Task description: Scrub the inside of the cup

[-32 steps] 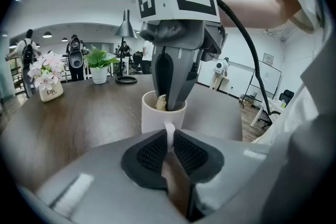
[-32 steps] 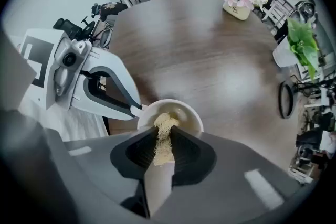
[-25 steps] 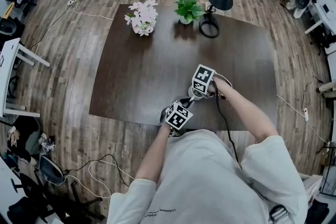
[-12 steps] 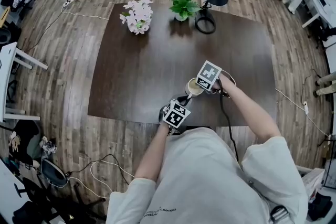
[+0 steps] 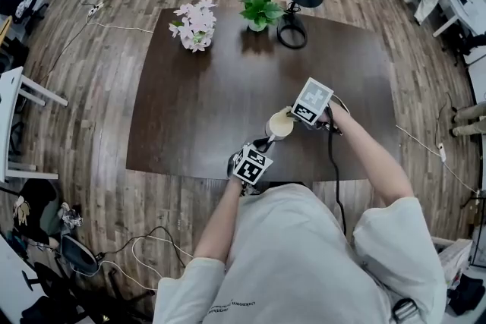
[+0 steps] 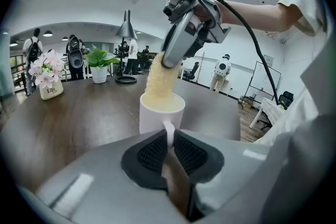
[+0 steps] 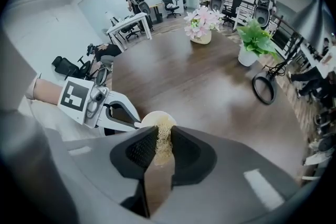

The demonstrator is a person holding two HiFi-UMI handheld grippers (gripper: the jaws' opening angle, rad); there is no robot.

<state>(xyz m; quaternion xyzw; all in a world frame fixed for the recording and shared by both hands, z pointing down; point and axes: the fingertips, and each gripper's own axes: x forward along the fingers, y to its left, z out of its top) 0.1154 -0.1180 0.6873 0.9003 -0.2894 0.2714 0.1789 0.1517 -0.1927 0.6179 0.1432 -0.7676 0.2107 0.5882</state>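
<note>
My left claw (image 6: 168,148) pinches the handle of the white cup (image 6: 157,115), one pad pressed on each side of it. The cup stands upright on the dark wooden table (image 5: 197,102), near the edge closest to me. Its mouth faces up and its handle points back at my left claw. My right claw (image 7: 164,140) is clamped on a pale yellow, coarse-fibred scrubber (image 6: 158,80). The scrubber's long axis slants steeply, with its lower end inside the cup and its upper end leaning up into my right claw.
</note>
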